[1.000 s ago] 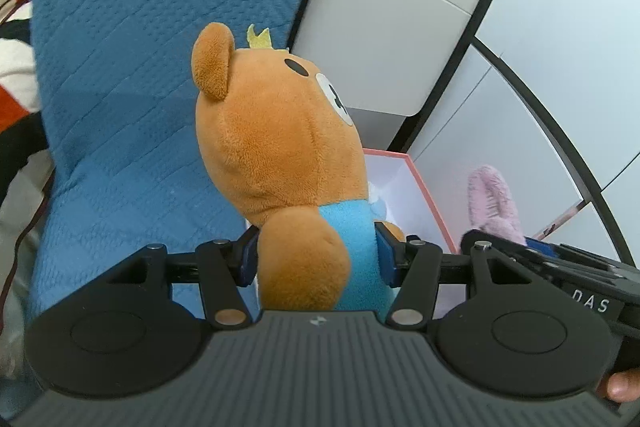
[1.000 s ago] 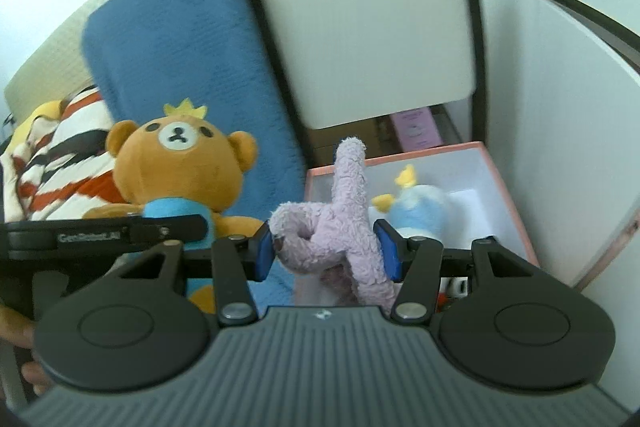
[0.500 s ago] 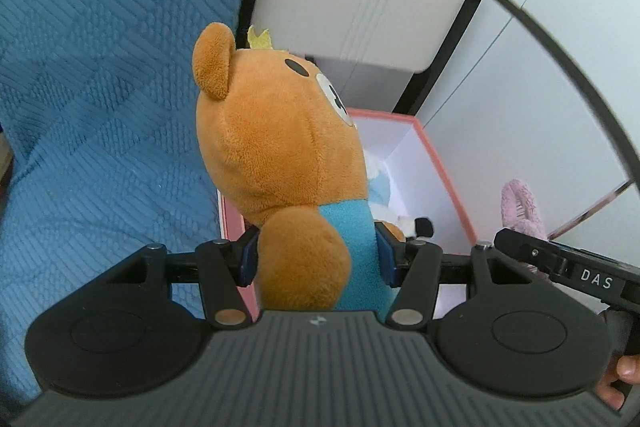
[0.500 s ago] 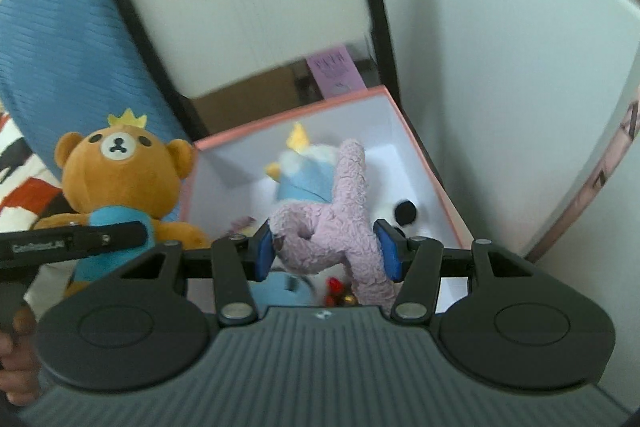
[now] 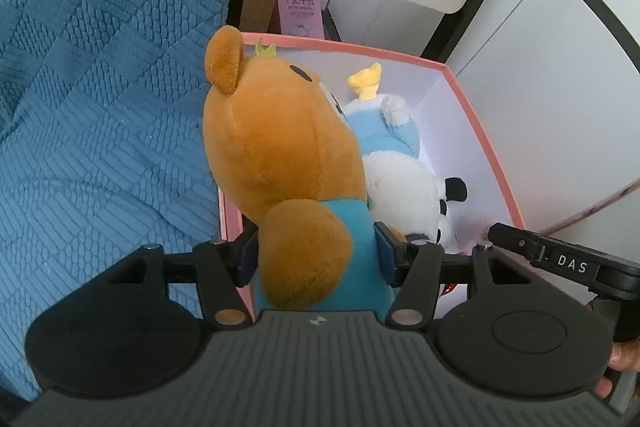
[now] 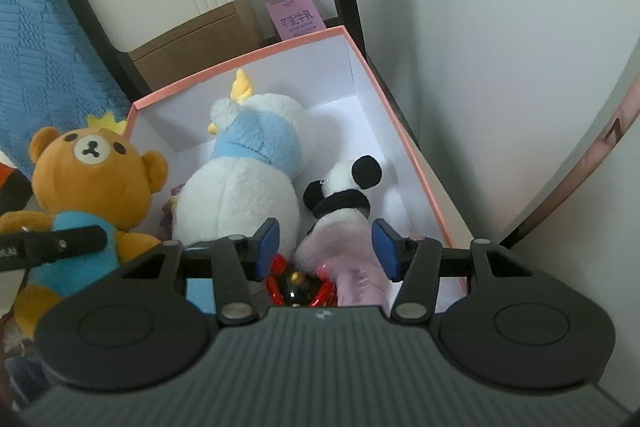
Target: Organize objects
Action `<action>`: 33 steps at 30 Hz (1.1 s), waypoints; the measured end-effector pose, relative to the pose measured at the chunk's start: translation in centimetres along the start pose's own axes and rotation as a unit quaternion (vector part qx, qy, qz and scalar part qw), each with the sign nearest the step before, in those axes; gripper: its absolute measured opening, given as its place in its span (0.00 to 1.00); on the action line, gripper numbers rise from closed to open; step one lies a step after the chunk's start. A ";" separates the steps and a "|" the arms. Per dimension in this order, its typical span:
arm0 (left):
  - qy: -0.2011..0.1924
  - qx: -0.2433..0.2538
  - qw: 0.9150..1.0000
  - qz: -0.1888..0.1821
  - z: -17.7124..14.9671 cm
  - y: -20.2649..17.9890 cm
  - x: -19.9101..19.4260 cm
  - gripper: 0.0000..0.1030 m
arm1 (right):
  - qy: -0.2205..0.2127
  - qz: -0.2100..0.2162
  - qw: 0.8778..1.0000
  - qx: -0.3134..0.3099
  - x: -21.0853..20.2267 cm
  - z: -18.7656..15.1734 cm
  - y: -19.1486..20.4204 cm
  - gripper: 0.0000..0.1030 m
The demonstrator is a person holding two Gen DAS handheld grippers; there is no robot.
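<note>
- A blue quilted cover (image 5: 100, 99) fills the far left, just beside the box.
- The left gripper (image 5: 318, 251) is clamped on the brown bear (image 5: 280, 155) at its blue-shirted body; the bear hangs upright over the left edge of the pink box (image 5: 484, 143), its yellow crown near the box's far rim.
- Inside the box lies a white plush with a blue scarf (image 6: 244, 179), a yellow tuft at its top, touching the bear's right side.
- To its right lies a small panda (image 6: 344, 191), head toward the far wall.
- The right gripper (image 6: 326, 247) is over the near end of the box, its blue pads spread apart, gripping nothing; the pink plush (image 6: 348, 251) lies between and below them, against the panda.
- A red and black toy (image 6: 298, 285) sits just left of the pink plush.
- Behind the box stand a brown carton (image 6: 188, 47) and a purple carton (image 6: 296, 19).
</note>
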State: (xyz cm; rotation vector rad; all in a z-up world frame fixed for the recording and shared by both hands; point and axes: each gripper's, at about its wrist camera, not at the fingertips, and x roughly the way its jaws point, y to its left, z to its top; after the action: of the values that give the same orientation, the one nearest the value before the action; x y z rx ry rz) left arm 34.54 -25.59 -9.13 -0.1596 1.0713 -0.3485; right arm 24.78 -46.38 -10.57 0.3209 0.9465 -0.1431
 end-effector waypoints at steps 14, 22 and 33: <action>-0.058 0.014 0.998 -0.009 0.7 -0.9 -8.2 0.89 | -0.085 0.027 0.996 -0.004 -9.9 1.7 2.8 0.57; -0.103 0.033 0.994 -0.012 -0.4 -1.6 -15.6 0.90 | -0.136 0.050 0.989 -0.013 -17.3 0.8 5.3 0.57; -0.153 0.041 0.987 -0.022 -4.1 -2.0 -23.2 0.93 | -0.148 0.063 0.987 -0.026 -22.1 -3.6 7.0 0.57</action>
State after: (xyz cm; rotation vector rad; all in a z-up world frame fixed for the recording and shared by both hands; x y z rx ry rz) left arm 20.51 -19.08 8.77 -0.1584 0.7496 -0.3935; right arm 10.99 -39.00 6.90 0.3009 0.6329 -0.0470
